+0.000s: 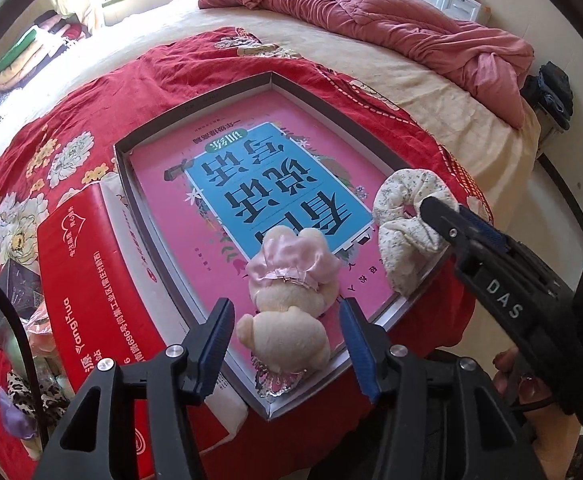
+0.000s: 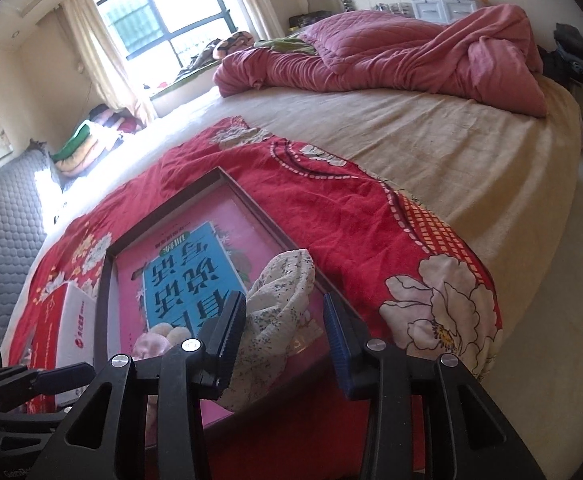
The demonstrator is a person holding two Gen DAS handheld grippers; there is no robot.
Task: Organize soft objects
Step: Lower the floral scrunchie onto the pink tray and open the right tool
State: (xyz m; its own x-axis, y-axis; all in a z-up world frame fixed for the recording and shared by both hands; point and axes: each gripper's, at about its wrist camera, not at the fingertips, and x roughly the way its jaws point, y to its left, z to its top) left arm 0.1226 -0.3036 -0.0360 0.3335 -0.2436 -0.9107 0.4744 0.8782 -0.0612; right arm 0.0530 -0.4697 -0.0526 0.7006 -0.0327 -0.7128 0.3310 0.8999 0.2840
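Plush doll [image 1: 287, 304] lying between the parted pads of the left gripper [image 1: 287, 340], released, in the near corner of the tray [image 1: 195, 112]. Floral scrunchie [image 2: 279, 300] loose between the open jaws of the right gripper [image 2: 283, 340], draped over the tray edge. Best to back out straight, without snagging cloth. Count: one doll, one scrunchie, one tray, two grippers.

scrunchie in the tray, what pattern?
Cream scrunchie with a small dark floral print; clearest in the left wrist view.
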